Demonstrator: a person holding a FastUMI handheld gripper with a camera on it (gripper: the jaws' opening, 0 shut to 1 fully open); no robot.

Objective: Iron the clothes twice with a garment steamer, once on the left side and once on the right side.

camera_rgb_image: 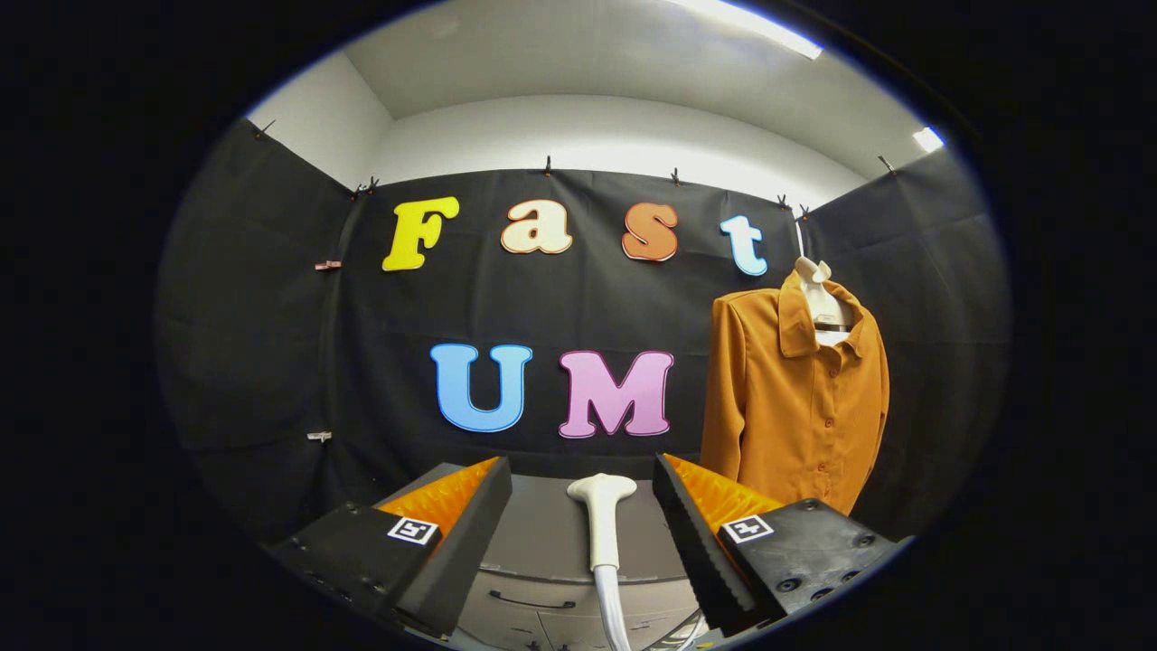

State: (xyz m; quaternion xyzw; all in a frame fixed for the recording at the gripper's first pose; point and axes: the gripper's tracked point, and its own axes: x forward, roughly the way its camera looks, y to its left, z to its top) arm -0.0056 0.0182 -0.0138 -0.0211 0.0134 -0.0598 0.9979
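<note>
A white garment steamer [602,520] stands upright on a grey surface, its head up and its hose running down below. It sits in the gap between my two fingers, a little ahead of them. My gripper [581,515] is open and neither finger touches the steamer. An orange-brown buttoned shirt [795,398] hangs on a white hanger [818,289] against the black cloth wall, beyond my right finger.
The grey cabinet top [542,533] under the steamer has a drawer with a dark handle [531,601] at its front. Black cloth walls close in the back and both sides.
</note>
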